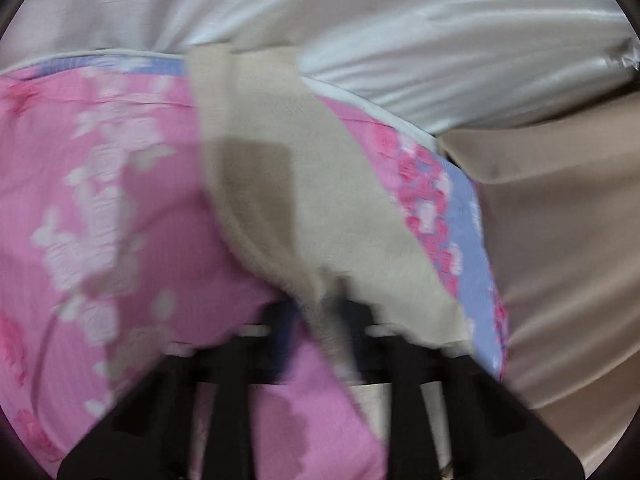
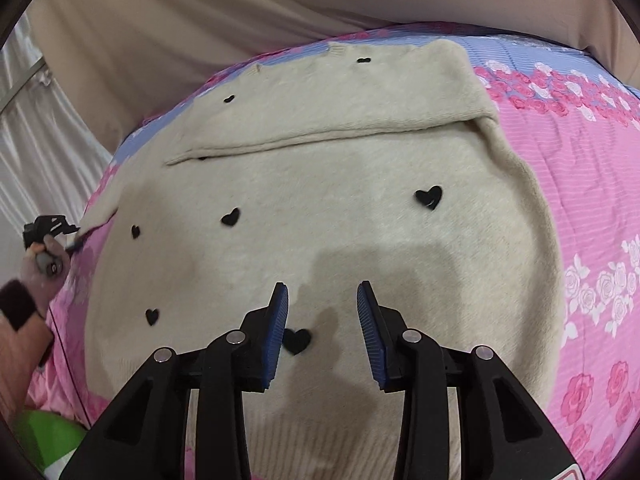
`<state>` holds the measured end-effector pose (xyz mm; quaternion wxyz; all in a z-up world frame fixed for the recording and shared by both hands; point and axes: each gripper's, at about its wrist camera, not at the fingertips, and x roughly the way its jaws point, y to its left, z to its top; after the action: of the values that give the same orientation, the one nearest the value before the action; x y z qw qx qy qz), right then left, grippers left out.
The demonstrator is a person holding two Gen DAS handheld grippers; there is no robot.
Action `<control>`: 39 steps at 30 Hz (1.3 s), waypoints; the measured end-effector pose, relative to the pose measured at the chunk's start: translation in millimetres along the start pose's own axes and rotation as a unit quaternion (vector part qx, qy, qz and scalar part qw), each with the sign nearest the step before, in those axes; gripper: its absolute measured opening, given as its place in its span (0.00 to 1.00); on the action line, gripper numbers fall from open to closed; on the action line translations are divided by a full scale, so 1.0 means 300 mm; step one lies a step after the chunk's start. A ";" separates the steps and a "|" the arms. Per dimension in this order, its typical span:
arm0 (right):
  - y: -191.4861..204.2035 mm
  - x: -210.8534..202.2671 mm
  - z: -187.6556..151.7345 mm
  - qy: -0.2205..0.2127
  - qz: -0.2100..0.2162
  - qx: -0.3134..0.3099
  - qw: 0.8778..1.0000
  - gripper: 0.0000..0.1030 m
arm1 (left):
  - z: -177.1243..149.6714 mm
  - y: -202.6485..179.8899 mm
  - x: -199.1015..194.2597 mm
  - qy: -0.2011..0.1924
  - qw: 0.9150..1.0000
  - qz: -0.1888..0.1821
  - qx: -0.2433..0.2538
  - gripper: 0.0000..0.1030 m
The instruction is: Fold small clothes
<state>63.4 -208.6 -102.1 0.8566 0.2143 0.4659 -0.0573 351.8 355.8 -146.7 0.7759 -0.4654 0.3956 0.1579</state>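
Observation:
A cream fuzzy sweater (image 2: 320,220) with small black hearts lies flat on a pink flowered bedspread (image 2: 580,200). One sleeve (image 2: 340,112) is folded across its upper part. My right gripper (image 2: 322,292) hovers open just above the lower body of the sweater, with nothing between its blue pads (image 2: 280,312). At the far left of the right wrist view, my left gripper (image 2: 50,226) holds the tip of the other sleeve at the bed's edge. The left wrist view is blurred. There the cream sleeve (image 1: 280,184) runs into my left gripper (image 1: 326,312), whose jaws are shut on it.
The bedspread has a blue border (image 2: 520,52) with pink roses. Beige cloth (image 2: 180,20) lies beyond it, and white satin fabric (image 1: 400,32) is at the far side. A person's hand (image 2: 24,312) with a dark cuff and a green object (image 2: 44,436) sit at the lower left.

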 end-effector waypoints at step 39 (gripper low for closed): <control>0.240 0.082 0.299 -0.082 0.007 -0.200 0.976 0.50 | -1.059 -0.345 -0.316 0.104 0.901 -0.016 0.420 0.58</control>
<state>167.9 -178.9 -57.4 0.9176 0.0365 0.3950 0.0261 206.6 44.7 -93.4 0.8563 -0.1161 0.4961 -0.0846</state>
